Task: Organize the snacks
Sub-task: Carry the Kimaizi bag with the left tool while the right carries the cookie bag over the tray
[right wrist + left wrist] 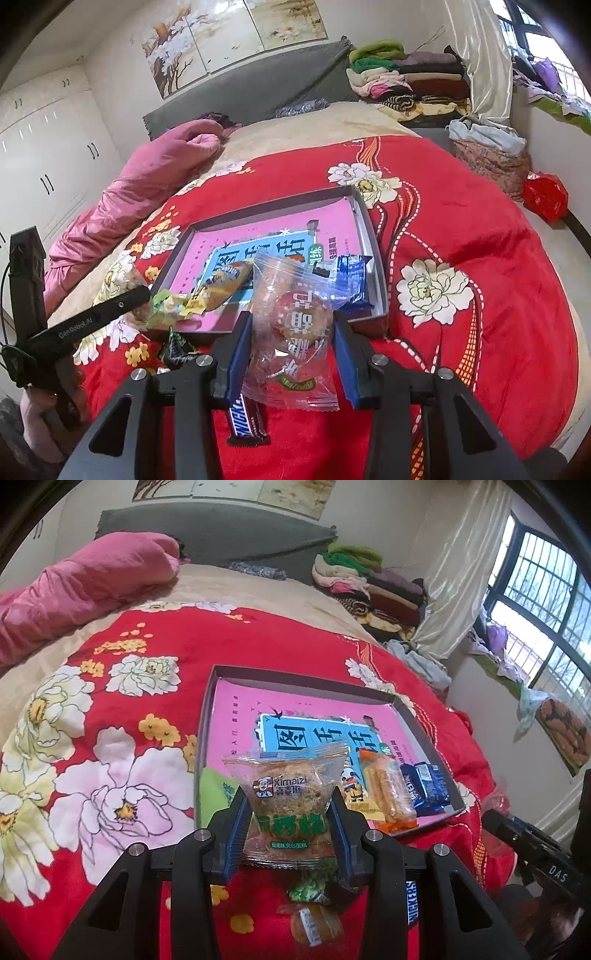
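My left gripper point(290, 801) is shut on a clear-wrapped Ximaizi cake point(288, 786), held above the near edge of a shallow grey box point(258, 674) with a pink bottom. In the box lie a blue cookie pack point(424, 786) and an orange-wrapped biscuit stick point(391, 790). My right gripper point(291, 325) is shut on a clear-bagged round pastry point(295, 325), held over the box's near edge point(373, 317). A Snickers bar point(245, 417) and a green candy point(177, 345) lie on the red quilt below. The left gripper point(136, 295) shows at the left.
The box sits on a bed with a red floral quilt point(480, 258). A pink duvet point(74, 590) lies at the far left. Folded clothes point(369, 587) are stacked at the headboard. More loose snacks point(314, 919) lie on the quilt under my left gripper.
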`<state>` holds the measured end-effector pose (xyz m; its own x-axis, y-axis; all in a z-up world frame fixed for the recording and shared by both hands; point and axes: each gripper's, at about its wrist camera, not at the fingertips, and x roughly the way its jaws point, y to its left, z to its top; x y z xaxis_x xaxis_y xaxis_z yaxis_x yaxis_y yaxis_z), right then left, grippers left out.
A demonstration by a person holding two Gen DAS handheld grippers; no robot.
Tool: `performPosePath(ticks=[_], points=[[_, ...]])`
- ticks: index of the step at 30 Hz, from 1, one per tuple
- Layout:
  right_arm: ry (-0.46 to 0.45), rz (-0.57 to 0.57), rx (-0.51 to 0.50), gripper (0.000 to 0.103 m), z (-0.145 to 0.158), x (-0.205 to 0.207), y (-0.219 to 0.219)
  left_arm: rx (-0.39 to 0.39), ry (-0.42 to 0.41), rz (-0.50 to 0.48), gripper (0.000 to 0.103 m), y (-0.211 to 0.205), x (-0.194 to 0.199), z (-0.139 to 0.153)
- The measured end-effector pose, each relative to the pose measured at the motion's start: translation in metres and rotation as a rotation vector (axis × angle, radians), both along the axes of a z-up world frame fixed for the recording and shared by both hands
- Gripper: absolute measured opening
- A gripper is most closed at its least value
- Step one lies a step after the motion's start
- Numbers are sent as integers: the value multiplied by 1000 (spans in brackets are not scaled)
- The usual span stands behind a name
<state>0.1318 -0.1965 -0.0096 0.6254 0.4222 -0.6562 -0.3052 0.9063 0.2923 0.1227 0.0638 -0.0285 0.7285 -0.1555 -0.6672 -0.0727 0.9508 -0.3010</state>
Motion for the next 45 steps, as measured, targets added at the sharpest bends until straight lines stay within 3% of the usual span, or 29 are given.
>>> performPosePath(ticks=[17, 45], points=[[-16, -19, -11, 43, -2, 22, 4, 19, 9, -71, 42, -20, 28, -11], [10, 67, -121, 42, -27, 55, 56, 33, 85, -142, 42, -34, 52, -29]])
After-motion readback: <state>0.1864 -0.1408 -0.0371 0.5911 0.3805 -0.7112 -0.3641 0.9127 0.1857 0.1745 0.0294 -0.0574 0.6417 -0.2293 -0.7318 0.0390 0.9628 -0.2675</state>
